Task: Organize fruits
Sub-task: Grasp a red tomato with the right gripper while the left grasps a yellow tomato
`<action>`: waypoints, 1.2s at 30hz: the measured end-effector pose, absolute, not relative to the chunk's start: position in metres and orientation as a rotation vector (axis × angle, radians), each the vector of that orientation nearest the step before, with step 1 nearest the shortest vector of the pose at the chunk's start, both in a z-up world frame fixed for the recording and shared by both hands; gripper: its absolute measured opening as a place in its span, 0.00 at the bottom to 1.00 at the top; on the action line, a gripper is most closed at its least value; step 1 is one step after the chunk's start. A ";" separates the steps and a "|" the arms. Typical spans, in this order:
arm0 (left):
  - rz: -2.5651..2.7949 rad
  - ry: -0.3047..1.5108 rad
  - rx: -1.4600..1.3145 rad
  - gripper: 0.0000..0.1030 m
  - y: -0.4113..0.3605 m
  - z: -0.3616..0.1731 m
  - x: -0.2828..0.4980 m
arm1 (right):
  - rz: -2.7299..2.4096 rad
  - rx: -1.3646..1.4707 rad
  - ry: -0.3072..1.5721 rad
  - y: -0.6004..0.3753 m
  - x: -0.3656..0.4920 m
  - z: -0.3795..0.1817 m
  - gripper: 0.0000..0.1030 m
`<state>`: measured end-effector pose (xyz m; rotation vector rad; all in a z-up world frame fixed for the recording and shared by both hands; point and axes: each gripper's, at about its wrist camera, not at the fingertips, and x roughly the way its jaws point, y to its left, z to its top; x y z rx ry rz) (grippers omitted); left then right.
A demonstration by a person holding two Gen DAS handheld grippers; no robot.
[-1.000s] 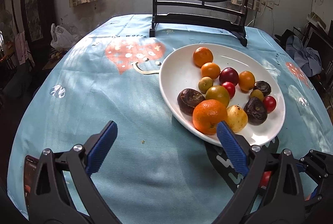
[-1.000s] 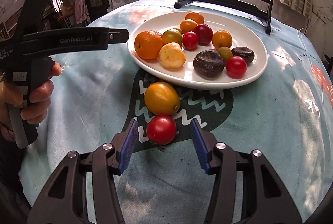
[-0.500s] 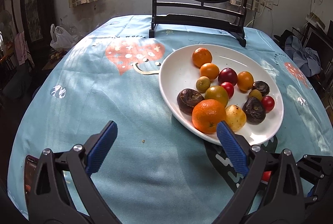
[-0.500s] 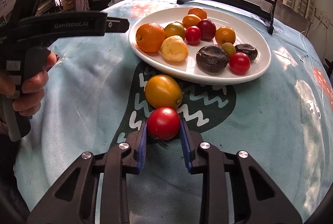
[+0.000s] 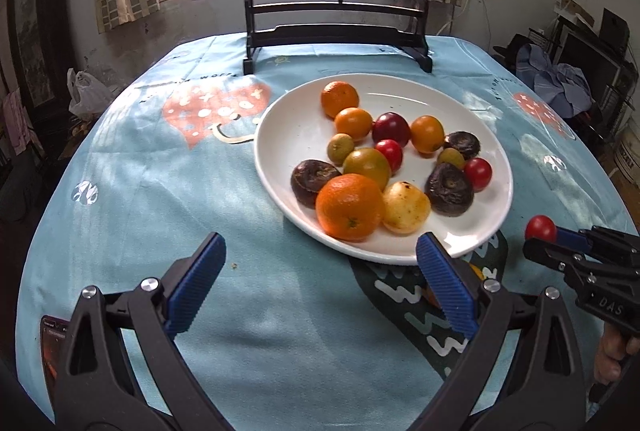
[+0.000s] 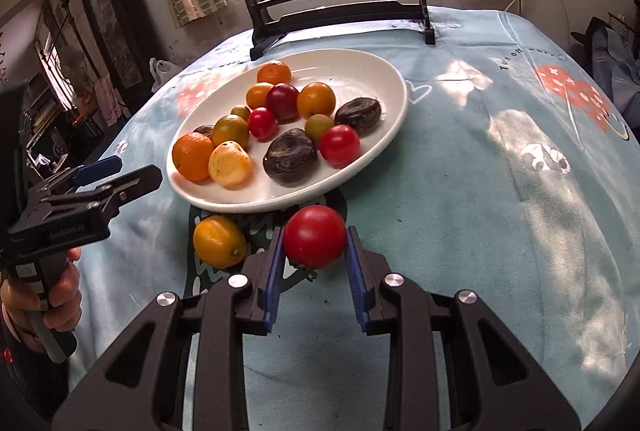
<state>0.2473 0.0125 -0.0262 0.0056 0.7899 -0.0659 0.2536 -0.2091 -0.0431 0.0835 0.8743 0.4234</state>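
— Since half a second ago, what has moved?

— Right tongs (image 6: 315, 258) have lifted the red tomato (image 6: 315, 242) off the table (image 6: 500, 231); their blue pads clamp it on both sides, just off the white plate (image 6: 394, 119) at its six o'clock rim.

— And the others?

— Left tongs (image 5: 320, 279) have stayed put, spread wide with nothing between them, hovering at the plate's seven o'clock. An orange-yellow tomato (image 6: 219, 241) lies on the table at nine o'clock of the held one, just beside the rim. On the plate sit an orange (image 6: 193, 156), a yellow fruit (image 6: 229, 164) and other small fruit.
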 end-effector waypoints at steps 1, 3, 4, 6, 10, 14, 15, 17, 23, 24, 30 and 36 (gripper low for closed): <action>-0.098 0.792 0.016 0.94 0.007 -0.027 0.246 | 0.417 0.090 0.878 -0.211 0.254 -0.044 0.29; -0.180 0.800 0.031 0.94 -0.003 -0.028 0.242 | 0.406 0.095 0.886 -0.213 0.255 -0.045 0.29; -0.225 0.807 0.037 0.94 -0.009 -0.029 0.240 | 0.399 0.092 0.887 -0.214 0.256 -0.046 0.29; -0.299 0.819 0.062 0.93 -0.022 -0.033 0.235 | 0.393 0.086 0.890 -0.214 0.256 -0.047 0.29; -0.348 0.834 0.129 0.84 -0.040 -0.040 0.230 | 0.388 0.080 0.894 -0.213 0.255 -0.047 0.29; -0.362 0.875 0.144 0.75 -0.047 -0.052 0.235 | 0.397 0.076 0.896 -0.211 0.255 -0.047 0.29; -0.363 0.884 0.145 0.74 -0.048 -0.055 0.236 | 0.399 0.074 0.895 -0.211 0.254 -0.046 0.29; -0.373 0.904 0.142 0.68 -0.049 -0.060 0.239 | 0.401 0.069 0.890 -0.210 0.253 -0.045 0.29; -0.375 0.925 0.142 0.60 -0.055 -0.067 0.246 | 0.402 0.075 0.892 -0.210 0.253 -0.045 0.29; -0.374 0.926 0.139 0.59 -0.055 -0.067 0.247 | 0.402 0.075 0.890 -0.210 0.253 -0.044 0.29; -0.370 0.936 0.122 0.56 -0.059 -0.070 0.253 | 0.405 0.076 0.883 -0.210 0.252 -0.042 0.29; -0.361 0.937 0.108 0.46 -0.062 -0.072 0.257 | 0.402 0.073 0.876 -0.209 0.251 -0.041 0.29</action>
